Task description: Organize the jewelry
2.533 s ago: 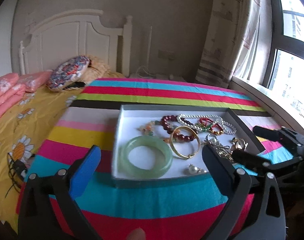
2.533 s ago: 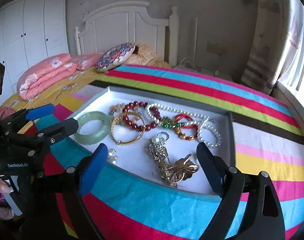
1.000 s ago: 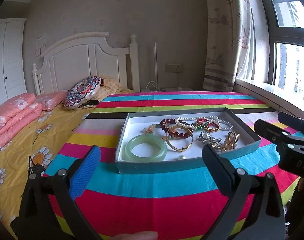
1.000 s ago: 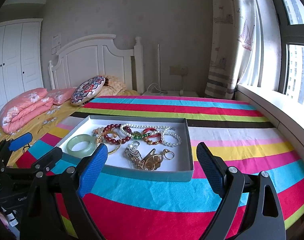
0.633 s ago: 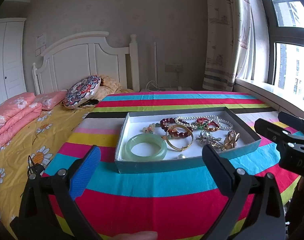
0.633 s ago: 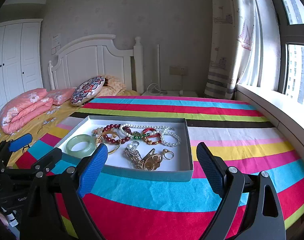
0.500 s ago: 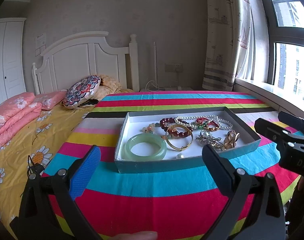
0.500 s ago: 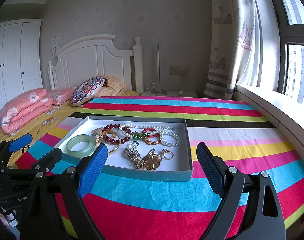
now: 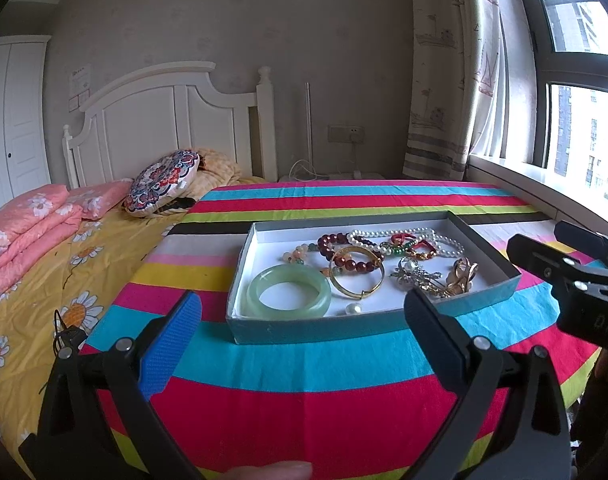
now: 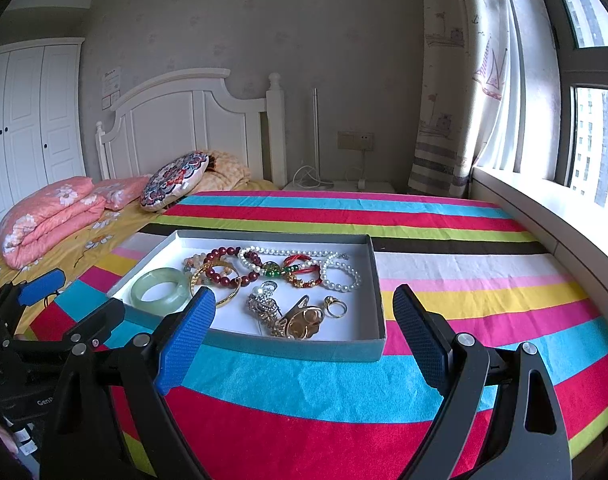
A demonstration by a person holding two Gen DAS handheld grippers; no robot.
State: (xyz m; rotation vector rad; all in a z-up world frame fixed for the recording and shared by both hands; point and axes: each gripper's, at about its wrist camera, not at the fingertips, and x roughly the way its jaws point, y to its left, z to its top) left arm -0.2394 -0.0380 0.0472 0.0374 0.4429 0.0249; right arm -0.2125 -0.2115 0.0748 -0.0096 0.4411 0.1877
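The shallow grey-blue cardboard tray with a white lining [image 9: 304, 330] lies on the striped cloth in red, turquoise, yellow and pink [image 9: 304, 392], in front of both grippers and touched by neither. Inside it, at the left end, lies a pale green jade bangle [image 9: 288, 291]. Just to its right a thin gold bangle [image 9: 356, 277] overlaps a dark red bead bracelet [image 9: 344, 254]. Behind them a white pearl strand [image 9: 408, 236] curls round a red-and-green beaded bracelet [image 9: 410, 246]. At the right end sit a silver brooch-like cluster [image 9: 415, 274] and a gold leaf-shaped ornament [image 10: 306, 322], with a small gold ring [image 10: 336, 306] beside it in the right wrist view. A loose pearl bead [image 9: 352, 309] rests near the front wall.

Compared with the oldest frames, where both cameras looked down closely into the tray, the tray now sits further off and lower in each view, with more headboard, wall and window showing. Over the last second nothing differs: the tray and jewelry lie the same and both views match.

The left gripper [image 9: 301, 326] hangs over the cloth short of the tray, fingers wide apart with nothing between them. The right gripper [image 10: 304, 330] does likewise, fingers spread wide and empty.

Beyond the cloth lie a yellow daisy-print sheet [image 9: 31, 280], folded pink quilts [image 9: 27, 224], a round patterned cushion [image 9: 163, 186] and a white wooden headboard [image 9: 163, 120].
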